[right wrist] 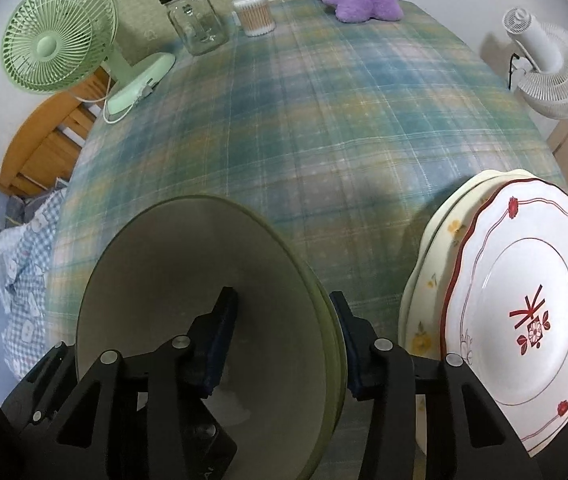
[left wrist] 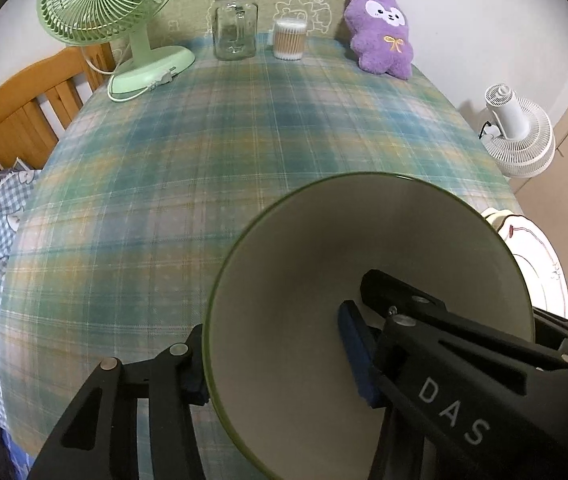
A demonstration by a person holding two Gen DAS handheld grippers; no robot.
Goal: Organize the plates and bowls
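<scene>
Both tools straddle the rim of one green-rimmed cream ceramic bowl (left wrist: 324,248) on the plaid-clothed table (left wrist: 203,160): left tool (left wrist: 273,364) on its left wall, right tool (right wrist: 284,344) on its right wall, pads pressing. Red-trimmed white plate (right wrist: 524,304) lies stacked just right of it.

Left tool (left wrist: 279,360) straddles the bowl (left wrist: 324,240) rim.

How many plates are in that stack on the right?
2 visible: the red-trimmed plate on top and a cream floral plate beneath it, right of the bowl. More may be hidden underneath.
</scene>
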